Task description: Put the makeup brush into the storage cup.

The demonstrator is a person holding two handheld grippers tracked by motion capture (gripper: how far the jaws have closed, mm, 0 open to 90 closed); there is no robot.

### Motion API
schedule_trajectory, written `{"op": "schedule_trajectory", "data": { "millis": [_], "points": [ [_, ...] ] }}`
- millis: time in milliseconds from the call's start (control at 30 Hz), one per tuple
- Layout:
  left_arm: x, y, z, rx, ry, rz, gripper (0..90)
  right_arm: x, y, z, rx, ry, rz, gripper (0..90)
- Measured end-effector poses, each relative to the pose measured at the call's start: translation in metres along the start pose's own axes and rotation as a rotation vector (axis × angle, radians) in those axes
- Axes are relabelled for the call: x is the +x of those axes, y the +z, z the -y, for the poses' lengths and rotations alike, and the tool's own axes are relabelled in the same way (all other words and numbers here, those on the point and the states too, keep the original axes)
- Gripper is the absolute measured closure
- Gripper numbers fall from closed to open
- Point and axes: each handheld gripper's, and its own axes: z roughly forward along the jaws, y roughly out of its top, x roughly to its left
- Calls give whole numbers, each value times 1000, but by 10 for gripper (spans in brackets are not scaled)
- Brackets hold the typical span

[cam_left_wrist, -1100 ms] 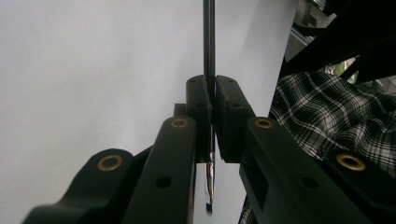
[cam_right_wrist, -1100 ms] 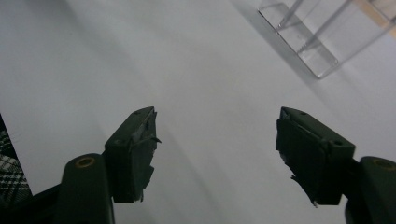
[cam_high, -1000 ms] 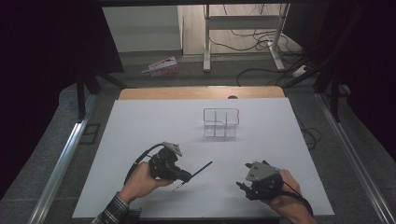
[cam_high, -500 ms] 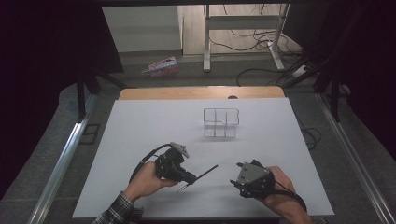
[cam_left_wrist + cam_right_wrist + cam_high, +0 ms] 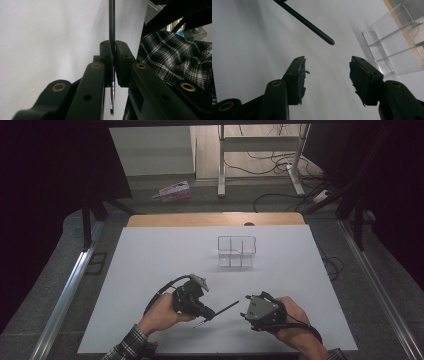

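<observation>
A thin black pen (image 5: 223, 309) sticks out to the right from my left gripper (image 5: 206, 313), low over the white table near its front edge. In the left gripper view the pads are shut on the pen (image 5: 111, 25), whose metal tip hangs below them. My right gripper (image 5: 246, 308) faces the pen's free end from the right. Its jaws have just been closing, but they stand apart with nothing between them in the right gripper view (image 5: 327, 67). The pen's end (image 5: 307, 23) lies a little beyond the fingertips. A clear acrylic organizer (image 5: 236, 252) stands farther back.
The white table top (image 5: 150, 260) spreads wide around both hands. A wooden strip (image 5: 215, 219) runs along its far edge. Metal rails (image 5: 65, 295) flank the table. In the right gripper view, the organizer (image 5: 392, 37) is close at the right.
My right gripper has moved left toward the free end of the pen. The left hand with the pen has stayed almost in place.
</observation>
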Motion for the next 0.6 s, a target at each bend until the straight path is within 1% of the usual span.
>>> {"op": "schedule_trajectory", "data": {
  "millis": [33,100,133,167,200,233,267,300,333,367,400,433,500,533,600],
  "points": [
    [0,0,-1,4,7,0,860,1,0,-1,-1,-9,0,475],
    [-1,2,-3,5,5,4,860,2,1,-3,-4,-26,1,482],
    [-1,2,-4,15,10,3,860,3,1,-4,-8,-37,1,485],
    [-1,3,-4,9,10,5,860,3,1,-5,-7,-45,-1,487],
    [-1,3,-5,11,9,7,860,4,2,-6,-17,-49,1,490],
    [-2,3,-6,20,8,6,860,4,1,-7,-5,-68,3,490],
    [-3,4,-7,16,-1,6,860,5,2,-8,-13,-63,-2,490],
    [-2,4,-7,23,17,6,860,6,3,-9,-17,-71,-3,491],
    [-4,5,-8,12,-3,12,860,6,4,-10,-20,-73,-3,492],
    [-4,5,-9,22,2,11,860,7,5,-10,-23,-74,-9,492],
    [-3,5,-10,38,19,8,860,8,5,-11,-21,-80,-9,493],
    [-5,5,-11,30,7,10,860,8,6,-12,-22,-84,-13,493],
    [-4,6,-12,38,25,11,860,9,7,-13,-23,-97,-16,495],
    [-5,7,-13,33,24,13,860,10,8,-14,-20,-104,-15,496],
    [-6,8,-15,38,29,15,860,10,9,-15,-17,-121,-19,497]
  ]
}}
